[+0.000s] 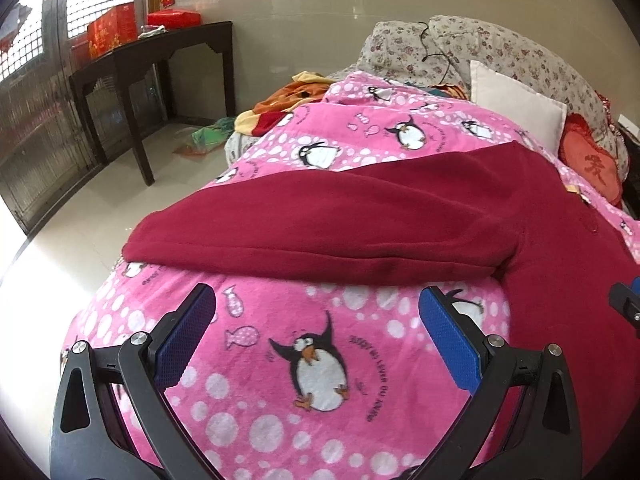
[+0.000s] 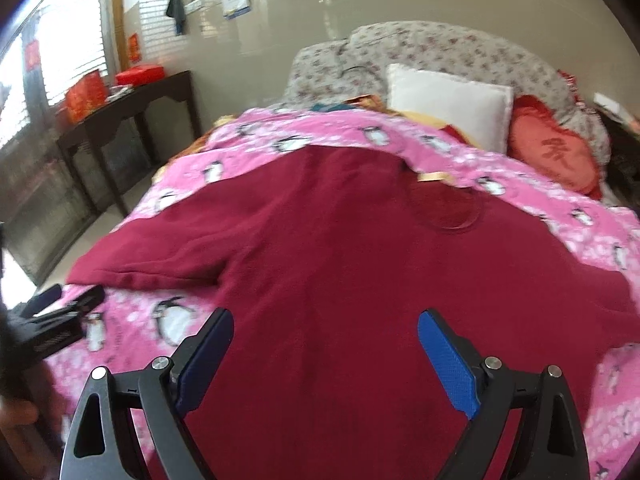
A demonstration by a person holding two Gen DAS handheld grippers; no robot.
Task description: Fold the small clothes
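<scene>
- Here, in the left wrist view, the left gripper point(image 1: 316, 312) hovers with its jaws spread wide and empty over the pink penguin blanket point(image 1: 280, 360); the dark red top point(image 1: 360, 220) lies flat just beyond, one sleeve stretched toward the bed's edge.
- In the right wrist view, the right gripper point(image 2: 326, 336) is released too, jaws apart above the top's body, nothing pinched; a white pillow point(image 2: 448, 100) sits well behind.

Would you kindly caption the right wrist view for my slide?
Open right gripper poised over a dark red sweater spread on a pink penguin blanket, left gripper alongside.
</scene>
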